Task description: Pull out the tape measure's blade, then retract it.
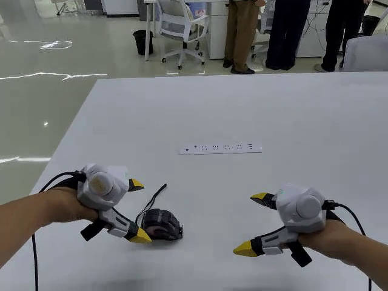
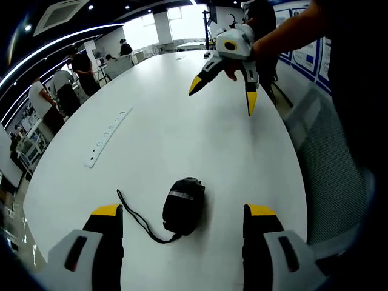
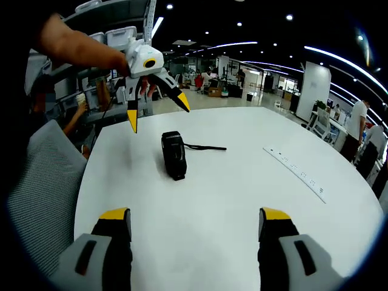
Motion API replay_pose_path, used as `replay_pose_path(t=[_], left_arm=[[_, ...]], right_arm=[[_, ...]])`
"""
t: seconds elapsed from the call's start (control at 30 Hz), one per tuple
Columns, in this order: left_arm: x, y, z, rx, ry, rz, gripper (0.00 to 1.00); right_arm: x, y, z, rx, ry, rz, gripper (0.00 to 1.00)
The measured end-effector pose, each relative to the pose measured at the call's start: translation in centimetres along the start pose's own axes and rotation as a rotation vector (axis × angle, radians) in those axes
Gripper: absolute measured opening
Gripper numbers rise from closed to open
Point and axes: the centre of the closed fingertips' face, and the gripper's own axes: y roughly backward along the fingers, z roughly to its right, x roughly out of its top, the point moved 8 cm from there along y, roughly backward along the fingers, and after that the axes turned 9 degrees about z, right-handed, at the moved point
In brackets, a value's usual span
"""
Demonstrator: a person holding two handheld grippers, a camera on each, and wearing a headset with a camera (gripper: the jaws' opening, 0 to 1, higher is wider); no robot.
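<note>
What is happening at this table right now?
A person holds a hand-held gripper in each hand over a white table. The left hand-held gripper is open, with the black tape measure lying just ahead of its jaws, ungripped, blade not pulled out. The right hand-held gripper hovers open, apart from it.

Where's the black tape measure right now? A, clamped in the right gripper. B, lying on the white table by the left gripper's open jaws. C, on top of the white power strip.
B: the black tape measure lies on the white table before the open left gripper.
</note>
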Motion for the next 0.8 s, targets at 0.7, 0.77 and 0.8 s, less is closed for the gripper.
replay_pose_path(t=[0.7,0.77,0.8], left_arm=[[0.0,-3.9,-1.9,-0.142,-0.049,-0.115,0.78],[-0.2,-4.2,-1.7,-0.154,-0.072,-0.133,0.76],[-0.5,-4.5,-1.7,-0.165,-0.118,-0.164,0.75]], right_arm=[[2.2,-9.4,-0.5,0.195,0.065,-0.046,0.8],[2.2,-9.9,-0.5,0.209,0.07,-0.05,0.78],[2.2,-10.1,-0.6,0.219,0.071,-0.049,0.76]])
